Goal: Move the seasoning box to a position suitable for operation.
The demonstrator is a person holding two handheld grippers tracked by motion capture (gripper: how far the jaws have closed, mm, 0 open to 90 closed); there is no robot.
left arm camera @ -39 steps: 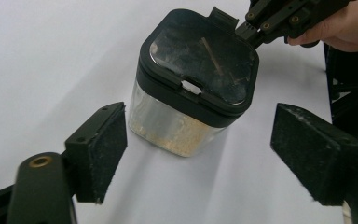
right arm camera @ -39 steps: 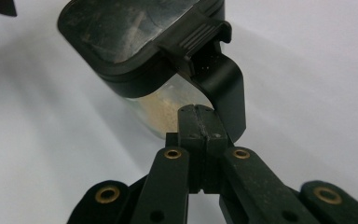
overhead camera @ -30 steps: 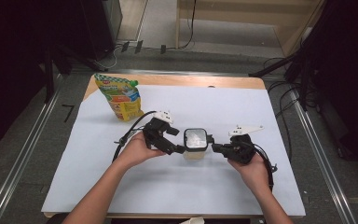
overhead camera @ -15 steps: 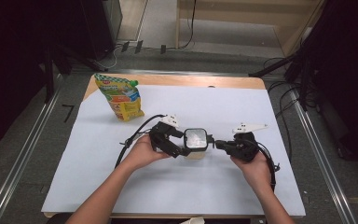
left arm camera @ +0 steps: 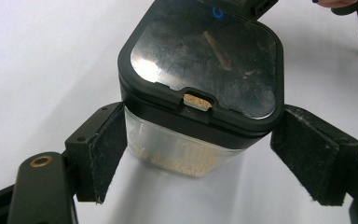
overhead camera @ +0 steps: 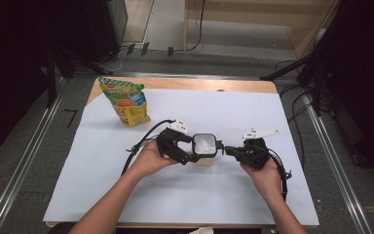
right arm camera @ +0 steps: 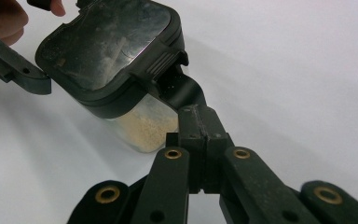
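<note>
Your left gripper [overhead camera: 191, 155] has edged closer; its spread jaws now flank the clear black-lidded container [overhead camera: 204, 148] mid-table on the white sheet [overhead camera: 282, 190]. Your right gripper [right arm camera: 199, 123], pressed together, pinches the lid's black tab [right arm camera: 179, 91].

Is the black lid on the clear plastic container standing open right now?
No, in the left gripper view the black lid sits flat and closed on the clear plastic container of pale grains.
</note>
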